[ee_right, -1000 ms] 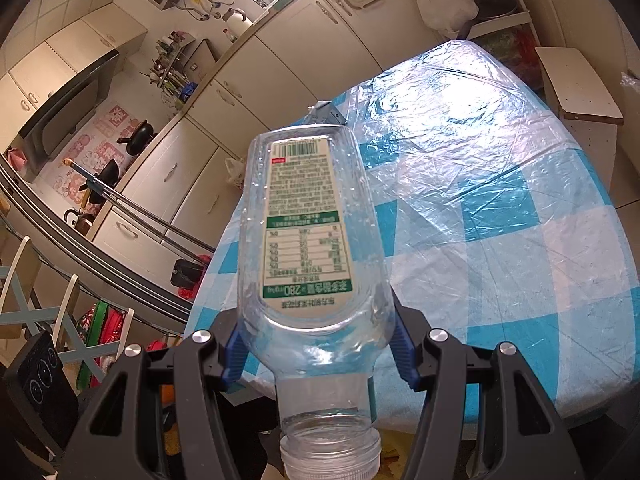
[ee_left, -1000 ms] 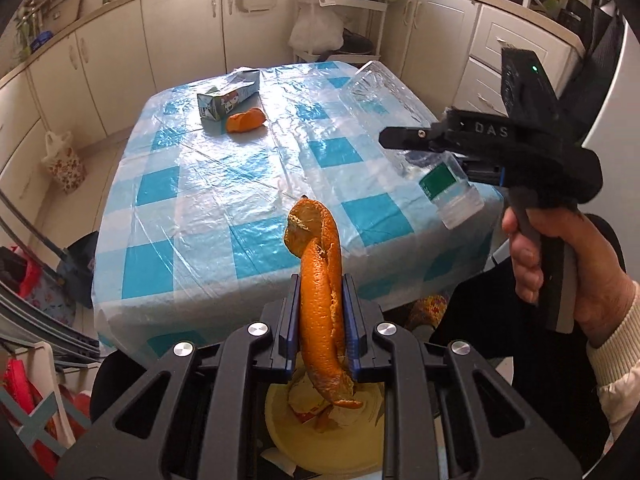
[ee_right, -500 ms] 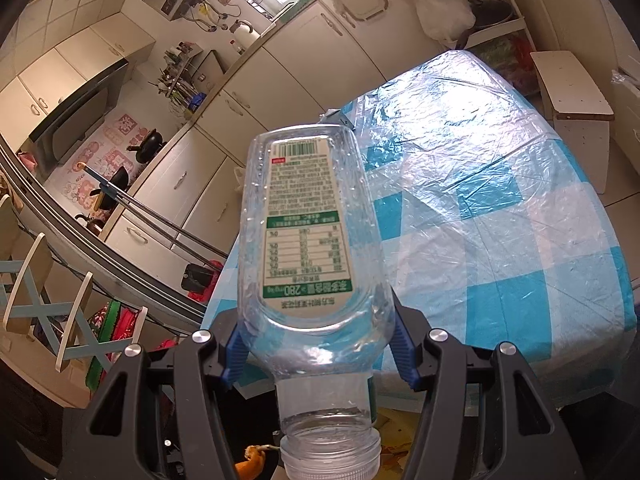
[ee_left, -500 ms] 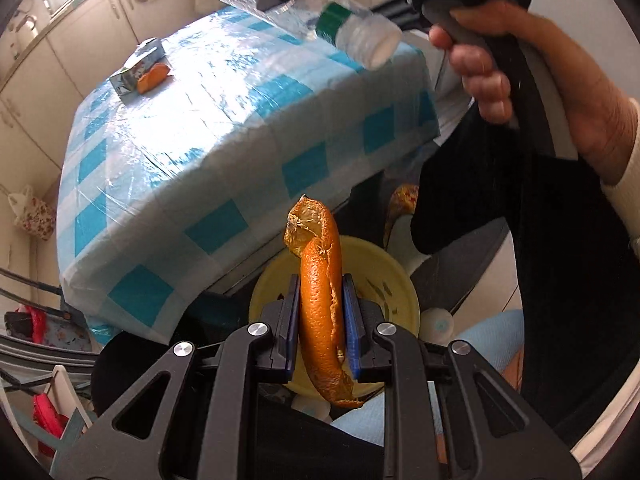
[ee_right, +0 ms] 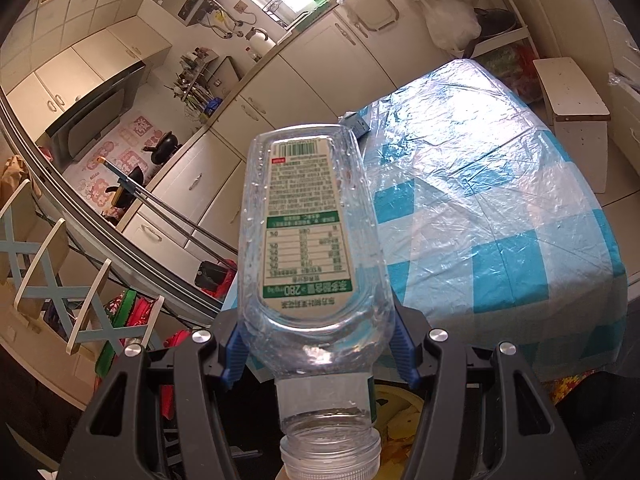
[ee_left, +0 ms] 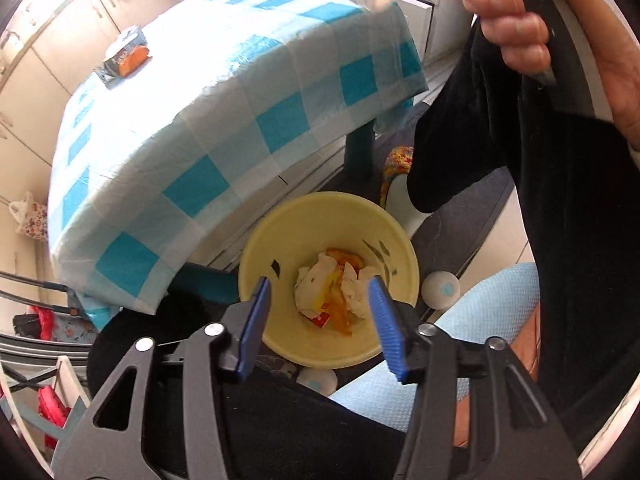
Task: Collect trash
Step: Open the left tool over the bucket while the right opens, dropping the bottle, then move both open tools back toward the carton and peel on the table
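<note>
- Gone from my left gripper (ee_left: 320, 320): the orange peel; jaws apart above the yellow bin (ee_left: 276, 236).
- Right gripper (ee_right: 318, 344) clamps the bottle (ee_right: 308, 240), label reading "280", beside the bin.

Left claw (ee_left: 320, 320) agape; right claw (ee_right: 320, 344) clamped

Bright window glare, fisheye-warped edges, slight blur

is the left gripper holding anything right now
No, the left gripper is open, its fingers apart with nothing between them above the bin.
</note>
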